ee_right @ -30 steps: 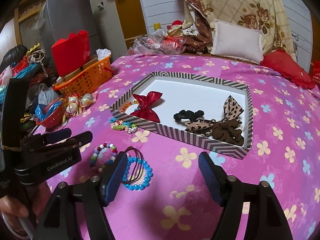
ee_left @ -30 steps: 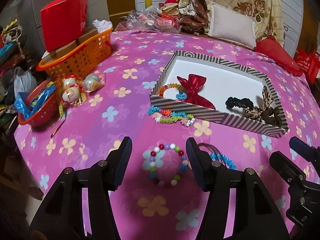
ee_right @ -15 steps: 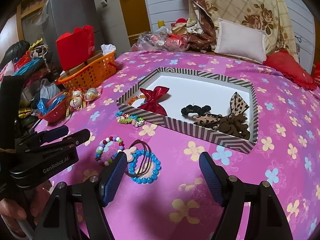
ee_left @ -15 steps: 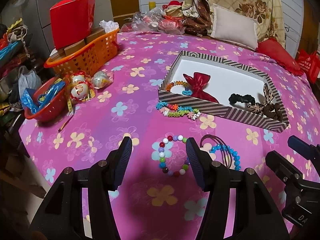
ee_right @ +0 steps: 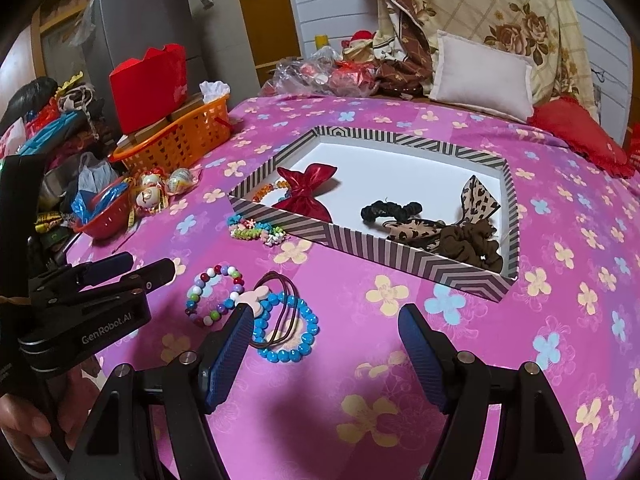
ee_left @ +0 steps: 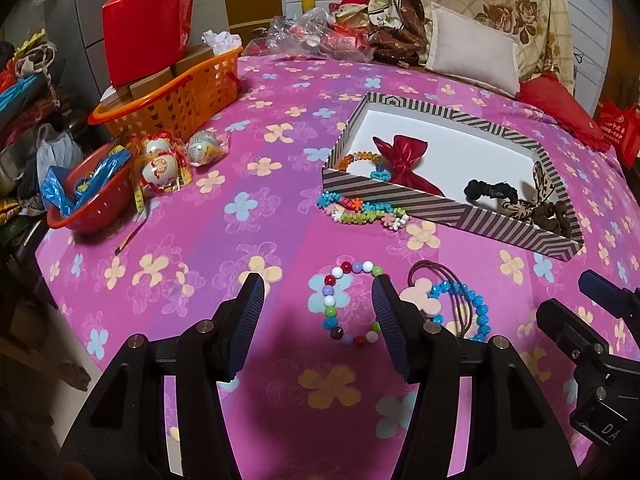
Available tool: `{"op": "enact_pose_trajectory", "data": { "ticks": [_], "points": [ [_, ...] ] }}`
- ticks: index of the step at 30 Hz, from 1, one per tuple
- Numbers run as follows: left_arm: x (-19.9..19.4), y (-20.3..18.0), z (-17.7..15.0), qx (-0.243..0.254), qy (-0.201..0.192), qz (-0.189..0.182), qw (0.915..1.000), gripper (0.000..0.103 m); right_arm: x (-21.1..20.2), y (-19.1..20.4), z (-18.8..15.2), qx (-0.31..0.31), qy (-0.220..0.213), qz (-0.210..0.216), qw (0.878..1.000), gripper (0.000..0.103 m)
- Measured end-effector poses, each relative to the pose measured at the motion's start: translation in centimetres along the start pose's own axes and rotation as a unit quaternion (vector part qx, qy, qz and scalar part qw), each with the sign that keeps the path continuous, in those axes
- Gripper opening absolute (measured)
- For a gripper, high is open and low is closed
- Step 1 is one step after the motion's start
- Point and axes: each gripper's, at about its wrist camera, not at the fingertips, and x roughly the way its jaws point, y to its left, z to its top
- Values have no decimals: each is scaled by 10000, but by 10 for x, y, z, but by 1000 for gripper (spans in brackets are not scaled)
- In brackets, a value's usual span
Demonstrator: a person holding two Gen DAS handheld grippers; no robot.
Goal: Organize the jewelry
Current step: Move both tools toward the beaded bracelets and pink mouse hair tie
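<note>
A striped box (ee_left: 448, 210) (ee_right: 400, 254) on the pink flowered cloth holds a red bow (ee_left: 404, 156), an orange bead bracelet (ee_left: 360, 157), a black scrunchie (ee_right: 390, 211) and brown hair ties (ee_right: 468, 240). A multicolour bead bracelet (ee_left: 329, 300) (ee_right: 208, 294) lies just ahead of my open, empty left gripper (ee_left: 318, 320), near its right finger. A blue bead bracelet (ee_right: 290, 330) (ee_left: 472, 308) with a brown hair tie and pink flower (ee_right: 256, 298) lies beside the left finger of my open, empty right gripper (ee_right: 326, 348). A flower-bead bracelet (ee_left: 362, 212) lies against the box front.
An orange basket (ee_left: 168, 100) with a red bag stands at the back left. A red bowl (ee_left: 92, 200) and wrapped eggs (ee_left: 164, 168) lie at the left edge. Pillows (ee_right: 480, 76) and bags are piled at the back. The table edge is close in front.
Both grippers have drawn back and risen, so the bracelets and box look farther away. The jaws stay open and nothing on the cloth has moved.
</note>
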Motion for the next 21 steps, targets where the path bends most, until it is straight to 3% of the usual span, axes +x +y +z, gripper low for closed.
{"op": "enact_pose_trajectory", "data": {
  "ticks": [10, 21],
  "points": [
    [9, 4, -5, -45, 138, 0, 9999, 56, 7, 0, -4, -38, 125, 37, 9999, 72],
    [27, 46, -12, -515, 500, -8, 9974, 56, 19, 5, -12, -102, 294, 194, 9993, 72]
  ]
}}
